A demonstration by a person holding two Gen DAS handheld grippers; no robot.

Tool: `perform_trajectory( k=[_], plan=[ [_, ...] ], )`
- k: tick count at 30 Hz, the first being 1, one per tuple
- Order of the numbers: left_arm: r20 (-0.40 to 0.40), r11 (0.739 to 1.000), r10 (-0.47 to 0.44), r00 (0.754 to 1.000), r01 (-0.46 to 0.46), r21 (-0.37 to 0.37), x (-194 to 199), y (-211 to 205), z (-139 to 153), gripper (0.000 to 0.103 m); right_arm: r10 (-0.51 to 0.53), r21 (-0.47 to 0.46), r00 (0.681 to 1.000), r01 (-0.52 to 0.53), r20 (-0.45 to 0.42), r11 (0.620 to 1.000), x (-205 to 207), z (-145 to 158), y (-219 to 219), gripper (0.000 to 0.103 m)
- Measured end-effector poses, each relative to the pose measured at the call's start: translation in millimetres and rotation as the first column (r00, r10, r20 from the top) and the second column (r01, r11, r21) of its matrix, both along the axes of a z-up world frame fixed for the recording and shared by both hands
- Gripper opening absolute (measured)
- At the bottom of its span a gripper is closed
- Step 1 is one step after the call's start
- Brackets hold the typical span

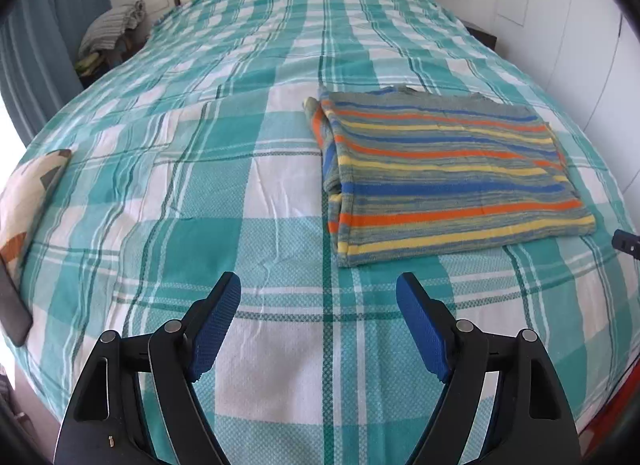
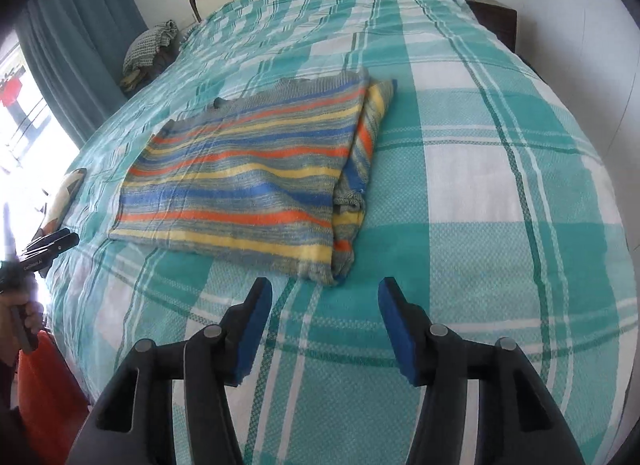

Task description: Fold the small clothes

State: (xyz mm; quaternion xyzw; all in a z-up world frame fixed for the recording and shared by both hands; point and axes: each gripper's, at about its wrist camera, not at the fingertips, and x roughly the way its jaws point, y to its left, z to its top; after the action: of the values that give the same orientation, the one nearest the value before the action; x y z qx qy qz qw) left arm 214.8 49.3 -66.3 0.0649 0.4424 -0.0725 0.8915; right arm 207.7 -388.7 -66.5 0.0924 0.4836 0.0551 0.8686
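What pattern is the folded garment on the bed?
Horizontal stripes of orange, yellow, blue and grey-green on the folded garment; clearest in the left wrist view.

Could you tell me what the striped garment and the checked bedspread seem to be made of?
Striped garment: probably knitted yarn, soft and matte; its stripes look flecked and fuzzy. Checked bedspread: apparently woven cotton, matte; a fine waffle-like weave and creases show.

Striped knit garment (image 1: 448,173) lies folded flat on bed.

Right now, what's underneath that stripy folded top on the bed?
The stripy folded top lies on the teal checked bedspread. Its own folded layers peek out along one edge. Anything tucked between or beneath them is covered.
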Motion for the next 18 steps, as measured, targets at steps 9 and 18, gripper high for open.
perform_trajectory(
  k=[9, 18],
  plan=[
    [0.031, 0.998, 0.053, 0.998, -0.054, 0.025, -36, 3, 8, 0.083, -0.115, 0.031, 0.993, 0.114, 0.011, 0.993, -69, -22, 13, 0.059],
    [0.046, 0.997, 0.071, 0.996, -0.073, 0.032, -50, 1, 4, 0.083, -0.139, 0.02, 0.989, 0.138, 0.042, 0.99, -95, -24, 18, 0.062]
  ],
)
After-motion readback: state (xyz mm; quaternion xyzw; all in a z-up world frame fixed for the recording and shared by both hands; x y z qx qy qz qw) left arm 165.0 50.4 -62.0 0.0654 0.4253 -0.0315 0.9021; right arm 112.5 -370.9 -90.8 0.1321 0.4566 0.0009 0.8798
